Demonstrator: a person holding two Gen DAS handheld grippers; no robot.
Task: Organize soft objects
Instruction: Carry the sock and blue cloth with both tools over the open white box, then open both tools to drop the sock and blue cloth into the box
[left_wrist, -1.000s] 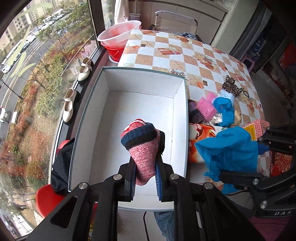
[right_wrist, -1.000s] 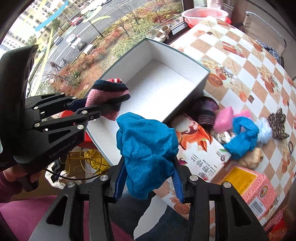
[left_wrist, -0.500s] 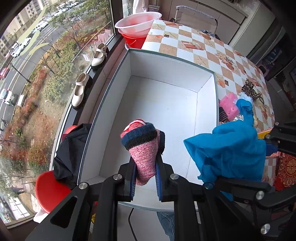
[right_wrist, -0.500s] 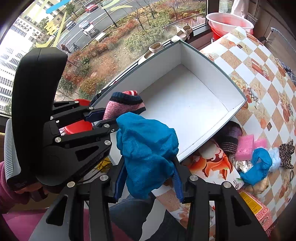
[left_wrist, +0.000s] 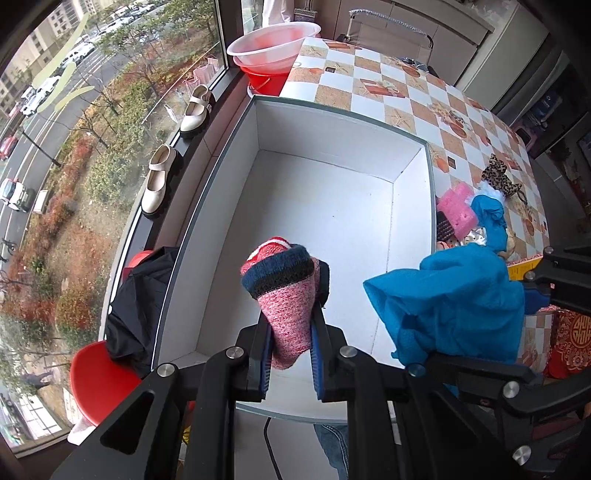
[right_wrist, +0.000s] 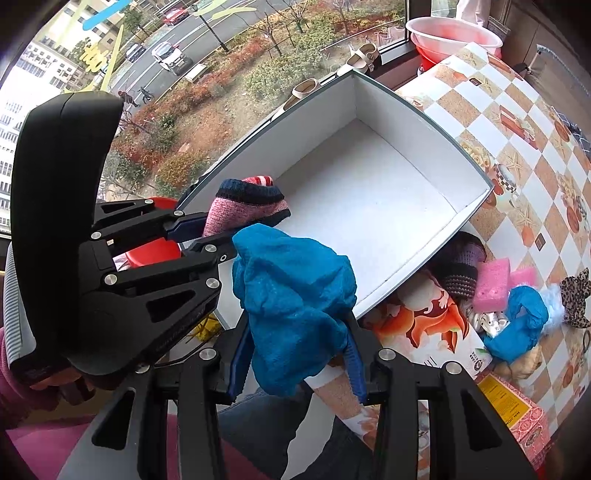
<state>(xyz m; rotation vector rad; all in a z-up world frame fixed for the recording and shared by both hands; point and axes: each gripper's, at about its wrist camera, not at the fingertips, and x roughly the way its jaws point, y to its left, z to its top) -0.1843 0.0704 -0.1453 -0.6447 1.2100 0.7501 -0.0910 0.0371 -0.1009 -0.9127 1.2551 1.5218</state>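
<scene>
A pink knit sock (left_wrist: 286, 302) with a navy cuff is clamped between the blue pads of the left gripper (left_wrist: 291, 332); the jaws are squeezed tight on its lower part and the cuff end sticks up past the fingertips. The sock is held above the near end of a white box (left_wrist: 410, 229), over the box floor, not touching it. In the right wrist view the same sock (right_wrist: 245, 210) is seen over the box's near corner, gripped by the left gripper (right_wrist: 207, 230).

A crumpled blue cloth (right_wrist: 295, 314) is grasped by the right gripper (right_wrist: 295, 354), bunched between its pads and bulging out above them. From the left wrist view the cloth (left_wrist: 454, 306) is seen hanging just beside the sock, over the box's right wall and near edge.

The box is set on a checkered table (left_wrist: 373, 85), its far side against the window ledge. More soft items are piled on the table just right of the box: a dark knit piece (right_wrist: 460, 269), pink sponges (right_wrist: 493, 284), a second blue cloth (right_wrist: 517, 325), a leopard bow (right_wrist: 576, 302). A printed carton (right_wrist: 424, 332) lies partly under the box's right edge. A pink basin (left_wrist: 275, 44) is stacked on a red one at the table's far corner. Two beige shoes (left_wrist: 173, 147) are set on the ledge. A maroon sleeve (right_wrist: 22, 387) is seen behind the left gripper.
</scene>
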